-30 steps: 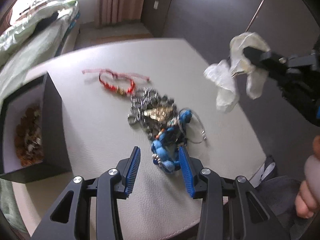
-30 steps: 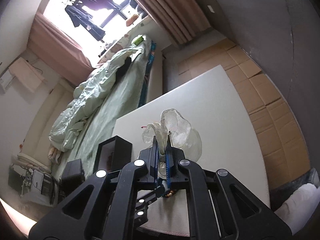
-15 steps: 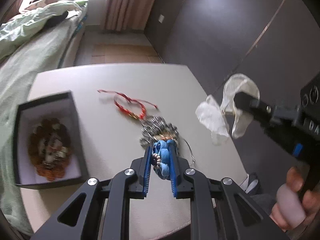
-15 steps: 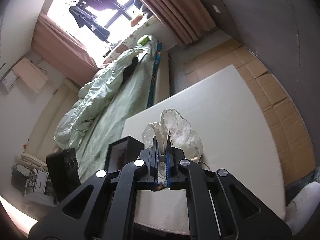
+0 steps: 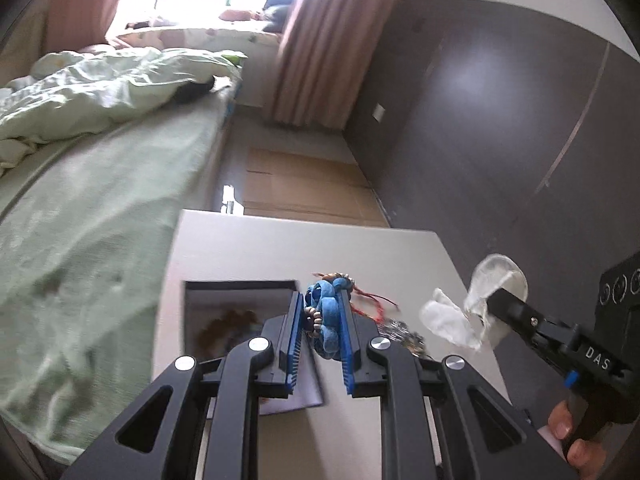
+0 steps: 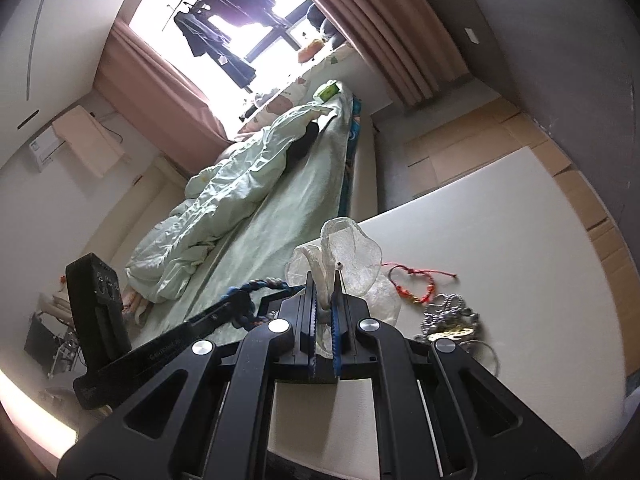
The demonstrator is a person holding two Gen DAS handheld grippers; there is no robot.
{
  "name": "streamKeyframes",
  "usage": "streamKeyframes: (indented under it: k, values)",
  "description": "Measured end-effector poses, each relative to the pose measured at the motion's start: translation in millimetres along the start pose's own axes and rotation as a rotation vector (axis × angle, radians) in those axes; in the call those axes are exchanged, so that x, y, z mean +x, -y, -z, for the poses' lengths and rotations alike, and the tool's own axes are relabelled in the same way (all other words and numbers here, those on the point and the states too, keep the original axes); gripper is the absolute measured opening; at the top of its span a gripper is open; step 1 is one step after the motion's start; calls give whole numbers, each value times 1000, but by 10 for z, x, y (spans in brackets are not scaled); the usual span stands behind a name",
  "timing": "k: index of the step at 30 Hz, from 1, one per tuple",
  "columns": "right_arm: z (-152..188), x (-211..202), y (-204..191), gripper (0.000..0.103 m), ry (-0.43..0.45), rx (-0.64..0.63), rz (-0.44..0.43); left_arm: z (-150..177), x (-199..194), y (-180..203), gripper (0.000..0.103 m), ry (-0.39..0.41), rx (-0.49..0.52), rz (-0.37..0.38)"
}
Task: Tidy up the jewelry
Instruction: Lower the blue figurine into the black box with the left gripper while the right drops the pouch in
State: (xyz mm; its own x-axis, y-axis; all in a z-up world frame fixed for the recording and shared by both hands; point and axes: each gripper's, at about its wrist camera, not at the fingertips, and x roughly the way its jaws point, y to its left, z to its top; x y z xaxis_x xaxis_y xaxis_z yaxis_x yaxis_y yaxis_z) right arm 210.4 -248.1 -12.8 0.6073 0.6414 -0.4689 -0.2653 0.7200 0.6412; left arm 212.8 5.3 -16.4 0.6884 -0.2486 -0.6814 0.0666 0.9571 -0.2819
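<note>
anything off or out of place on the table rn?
Mostly the tangled jewelry heap: chains knotted together on the table, unsorted, beside the loose red bracelet. Left tool holds the blue beaded piece; right tool grips a crumpled sheer pouch.
</note>
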Motion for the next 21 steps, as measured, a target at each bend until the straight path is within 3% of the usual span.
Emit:
streamKeyframes:
  k: [4,12,13,14,15,21]
  values:
    - [25,110,-71,7,-10,-4,-12,42,25,-180,15,11,-28,-46]
    - [88,270,-246,7,-27,-25,-43,75,65,-480,18,-17,-103,-63]
    - [102,302,-279,7,-30,-30,-50,80,62,-503,28,-20,-109,-55]
    - [110,319,-300,7,-33,-34,-54,83,57,-521,44,-19,-115,-53]
    - [120,342,-336,7,-36,-35,-57,84,37,-543,51,-12,-124,-56]
    - [202,556,-456,7,-71,-44,-89,138,-79,-618,54,9,-158,-45]
